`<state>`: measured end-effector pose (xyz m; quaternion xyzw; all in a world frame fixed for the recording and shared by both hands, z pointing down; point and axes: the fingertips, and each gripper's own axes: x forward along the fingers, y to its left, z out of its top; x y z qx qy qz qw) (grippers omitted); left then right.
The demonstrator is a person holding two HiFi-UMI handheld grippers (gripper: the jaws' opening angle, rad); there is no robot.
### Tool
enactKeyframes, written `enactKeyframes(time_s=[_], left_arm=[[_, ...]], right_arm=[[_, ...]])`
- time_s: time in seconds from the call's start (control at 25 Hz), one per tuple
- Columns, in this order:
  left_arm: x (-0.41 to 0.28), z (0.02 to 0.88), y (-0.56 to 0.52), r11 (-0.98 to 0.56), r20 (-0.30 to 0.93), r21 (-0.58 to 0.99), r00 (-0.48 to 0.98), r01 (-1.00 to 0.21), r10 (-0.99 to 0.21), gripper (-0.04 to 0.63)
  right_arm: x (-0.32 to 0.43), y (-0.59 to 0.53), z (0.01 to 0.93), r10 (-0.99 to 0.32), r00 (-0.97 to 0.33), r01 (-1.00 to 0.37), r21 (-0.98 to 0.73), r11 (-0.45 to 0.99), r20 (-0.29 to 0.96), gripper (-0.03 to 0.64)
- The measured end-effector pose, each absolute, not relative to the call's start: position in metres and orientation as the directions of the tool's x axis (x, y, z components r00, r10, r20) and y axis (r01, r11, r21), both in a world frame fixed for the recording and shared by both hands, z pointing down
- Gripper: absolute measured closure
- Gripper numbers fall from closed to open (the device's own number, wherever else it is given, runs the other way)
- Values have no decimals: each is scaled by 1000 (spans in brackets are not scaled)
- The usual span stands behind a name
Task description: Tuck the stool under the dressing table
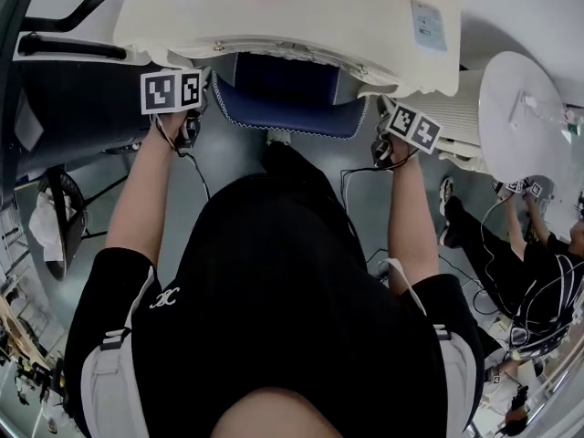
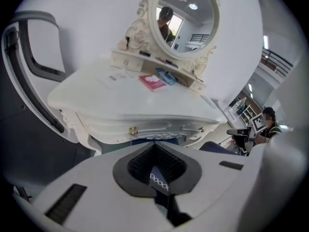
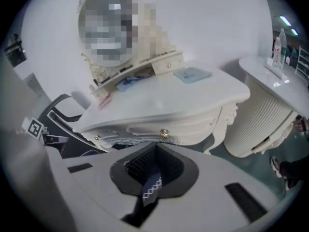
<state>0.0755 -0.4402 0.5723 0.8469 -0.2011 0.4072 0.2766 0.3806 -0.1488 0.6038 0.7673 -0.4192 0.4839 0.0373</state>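
Note:
The white dressing table (image 1: 301, 16) fills the top of the head view. The blue padded stool (image 1: 287, 99) sits partly beneath its front edge, with the seat's near rim still showing. My left gripper (image 1: 187, 128) hangs beside the stool's left corner and my right gripper (image 1: 383, 149) beside its right corner; neither touches it. In the left gripper view the jaws (image 2: 157, 178) are shut with nothing between them, facing the table's drawer front (image 2: 145, 127) and oval mirror (image 2: 186, 13). The right gripper (image 3: 152, 185) is likewise shut and empty below the table front (image 3: 169, 124).
A black office chair (image 1: 64, 89) stands close on the left. A round white ribbed table (image 1: 520, 108) stands on the right, with another person (image 1: 538, 263) sitting by it. Cables (image 1: 365, 176) lie on the floor near my right arm. A pink item (image 2: 152, 82) lies on the tabletop.

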Motion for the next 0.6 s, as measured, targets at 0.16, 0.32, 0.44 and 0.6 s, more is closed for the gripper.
enactKeyframes(time_s=[0.16,0.32,0.44,0.6], left_arm=[[77,519,-417,-791,720,242,651,-561,-241,592],[77,455,-394,-820,594,168,720,-547,-359,592],[75,411,-370,-849,504,141,775,-509,-381,592],[67,360,-337,-879,409,101,825,-465,-390,592]], right_arm=[[340,-173,526,-772,161,-726,-457,-515,615,609],[303,-180,439,-870,255,-765,-462,-449,423,609],[274,-173,387,-873,381,-806,-353,-474,304,609],[224,-165,328,-852,500,-852,-91,-516,153,609]])
